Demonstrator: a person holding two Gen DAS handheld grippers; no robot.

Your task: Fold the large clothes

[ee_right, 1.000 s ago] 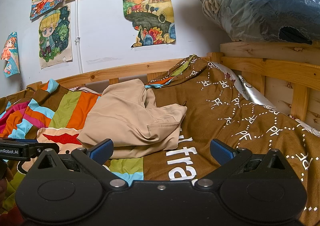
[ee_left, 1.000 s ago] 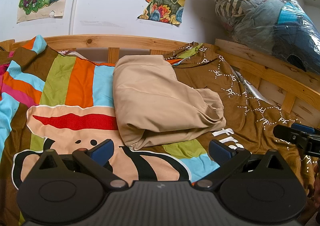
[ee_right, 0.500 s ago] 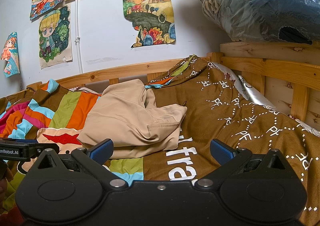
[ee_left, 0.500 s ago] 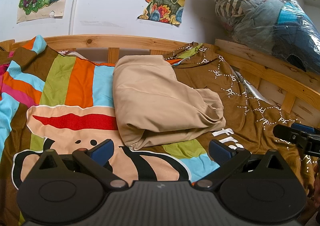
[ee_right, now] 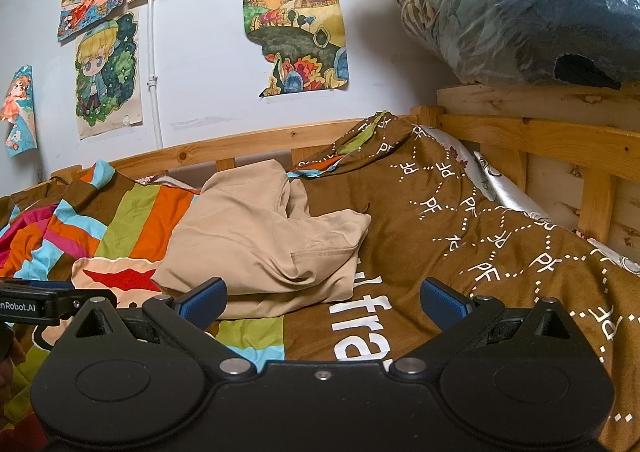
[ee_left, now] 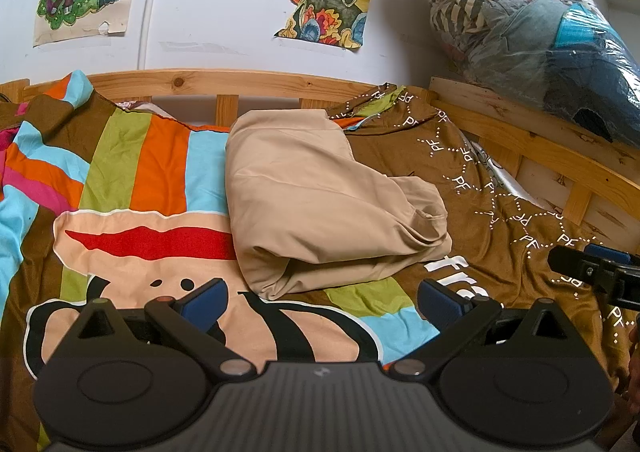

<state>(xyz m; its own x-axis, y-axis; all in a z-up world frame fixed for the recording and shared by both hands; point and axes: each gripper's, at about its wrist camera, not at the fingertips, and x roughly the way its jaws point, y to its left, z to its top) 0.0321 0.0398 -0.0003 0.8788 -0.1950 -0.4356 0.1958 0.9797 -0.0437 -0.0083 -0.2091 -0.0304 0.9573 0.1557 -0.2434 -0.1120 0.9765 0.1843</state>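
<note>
Both our hand-held grippers, left [ee_left: 320, 302] and right [ee_right: 322, 298], gape empty; we judge the tan garment [ee_left: 320, 203] on the bed [ee_left: 140, 171] loosely bundled, proper folding unfinished

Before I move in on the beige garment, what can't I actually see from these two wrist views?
- Beige garment: which kind of garment it is; bunched folds hide its shape in both views.
- Its underside and far edge: hidden by its own bulk.
- Right claw: only a sliver shows in the left view, cut by the edge.
- Bedspread near edge: hidden behind the left claw body.
</note>
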